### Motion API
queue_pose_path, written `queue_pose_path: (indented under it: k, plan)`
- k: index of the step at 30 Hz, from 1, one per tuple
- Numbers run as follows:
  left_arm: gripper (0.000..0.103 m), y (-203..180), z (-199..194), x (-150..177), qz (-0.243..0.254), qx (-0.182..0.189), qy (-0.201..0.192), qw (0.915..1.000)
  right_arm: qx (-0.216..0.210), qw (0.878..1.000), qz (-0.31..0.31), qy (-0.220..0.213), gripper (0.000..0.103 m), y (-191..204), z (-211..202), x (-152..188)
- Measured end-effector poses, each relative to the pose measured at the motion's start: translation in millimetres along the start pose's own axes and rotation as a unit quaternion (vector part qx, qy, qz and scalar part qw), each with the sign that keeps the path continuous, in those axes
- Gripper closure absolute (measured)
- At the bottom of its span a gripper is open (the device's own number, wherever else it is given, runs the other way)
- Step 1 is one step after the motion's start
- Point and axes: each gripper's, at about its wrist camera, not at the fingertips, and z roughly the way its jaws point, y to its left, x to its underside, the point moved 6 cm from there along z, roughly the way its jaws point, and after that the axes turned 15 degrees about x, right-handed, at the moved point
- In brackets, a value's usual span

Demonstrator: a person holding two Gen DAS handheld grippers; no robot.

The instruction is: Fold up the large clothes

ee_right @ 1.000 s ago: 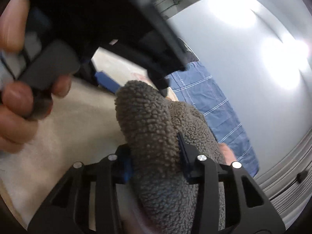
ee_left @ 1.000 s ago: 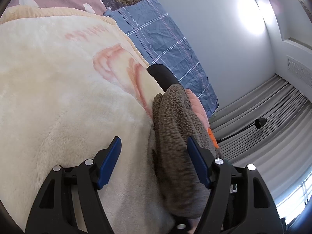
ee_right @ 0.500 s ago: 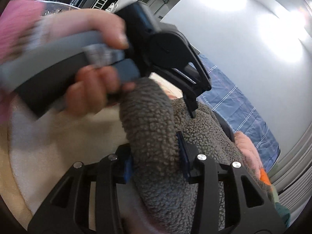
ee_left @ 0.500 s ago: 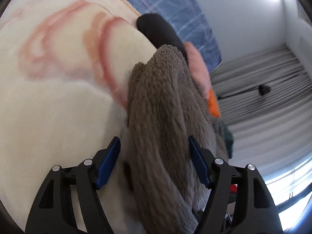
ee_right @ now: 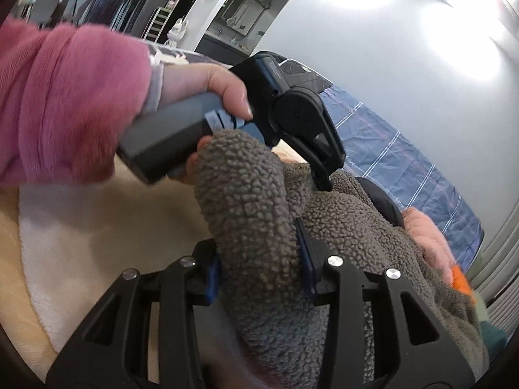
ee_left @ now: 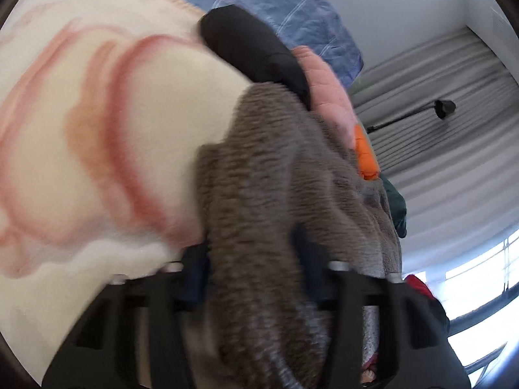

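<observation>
Both grippers, left [ee_left: 251, 265] and right [ee_right: 259, 267], are clamped on bunched folds of the grey fleece garment [ee_right: 350, 246] lying over the cream blanket [ee_left: 97, 129], near a black garment [ee_left: 256, 52]

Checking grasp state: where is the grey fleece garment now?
The grey fleece garment is clamped in the right gripper and the left gripper, over the cream blanket.

the only legible writing stands on the blue plaid bedsheet [ee_right: 399, 165] in the right wrist view: the small word "love", printed once near its upper edge and again lower along the same edge. in the left wrist view the sheet is too blurred to read anything.
</observation>
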Motion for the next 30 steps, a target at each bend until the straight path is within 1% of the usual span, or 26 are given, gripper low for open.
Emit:
queue_pose_path:
  k: [1,2,4,5,6,10,13,15,16,19,21,23,24,25,26,27,29,30]
  plan:
    - [0.073,-8.1,0.4,-0.6,0.018,-0.015,-0.001,0.9997,-0.001,1.0,0.01,-0.001,0.065,-4.0,-1.2,-1.3]
    - [0.077,-19.1,0.4,-2.5,0.039,-0.039,-0.004,0.9985,-0.002,1.0,0.027,-0.002,0.066,-11.9,-2.9,-3.7]
    - [0.079,-43.8,0.1,-7.0,0.071,-0.077,-0.013,0.9944,-0.005,0.998,0.065,-0.004,0.067,-29.4,-6.7,-9.7]
    - [0.08,-54.2,1.7,-12.5,0.081,-0.083,-0.019,0.9931,-0.006,0.996,0.092,-0.004,0.067,-43.5,-8.0,-13.8]
    - [0.08,-64.6,0.5,-15.5,0.089,-0.084,-0.025,0.9922,-0.006,0.994,0.11,-0.004,0.067,-51.9,-11.1,-16.4]
    - [0.081,-117.1,4.6,-30.8,0.118,-0.064,-0.041,0.9901,0.001,0.98,0.2,-0.015,0.068,-117.8,-29.8,-26.3]
    - [0.081,-173.3,25.1,-42.0,0.155,-0.054,-0.05,0.9852,0.005,0.967,0.254,-0.024,0.069,-165.6,-46.8,-22.3]
    - [0.081,-203.1,44.1,-43.1,0.177,-0.056,-0.05,0.9813,0.014,0.958,0.285,-0.03,0.07,-196.1,-57.3,-14.3]
    - [0.081,-218.0,53.5,-43.3,0.191,-0.061,-0.049,0.9786,0.019,0.952,0.303,-0.034,0.071,-215.5,-62.6,-8.6]
    - [0.081,-264.0,90.5,-40.6,0.229,-0.069,-0.041,0.9701,0.03,0.937,0.346,-0.039,0.072,-256.5,-76.5,12.7]
    - [0.081,-289.3,117.1,-36.4,0.252,-0.071,-0.03,0.9647,0.041,0.925,0.375,-0.04,0.073,-286.7,-85.7,33.1]
    - [0.081,-312.3,147.7,-29.2,0.274,-0.071,-0.009,0.9589,0.047,0.915,0.399,-0.038,0.074,-309.3,-94.4,51.9]
    - [0.081,-321.4,162.9,-25.4,0.284,-0.071,0.001,0.9563,0.05,0.907,0.417,-0.034,0.075,-324.0,-99.0,67.1]
    - [0.081,-332.3,185.1,-19.3,0.295,-0.07,0.017,0.9528,0.053,0.902,0.428,-0.03,0.075,-331.1,-103.9,77.4]
    - [0.081,-337.3,200.7,-14.0,0.302,-0.068,0.03,0.9505,0.056,0.893,0.445,-0.023,0.075,-342.1,-108.1,94.5]
    - [0.081,-342.3,218.3,-8.2,0.307,-0.066,0.043,0.9483,0.058,0.888,0.456,-0.017,0.076,-347.8,-112.4,106.1]
    - [0.084,-348.2,264.3,13.6,0.316,-0.052,0.086,0.9435,0.062,0.874,0.482,0.002,0.076,-358.9,-120.0,137.1]
    - [0.084,-349.1,282.4,19.0,0.317,-0.051,0.1,0.9417,0.067,0.863,0.5,0.019,0.077,-365.5,-122.2,159.6]
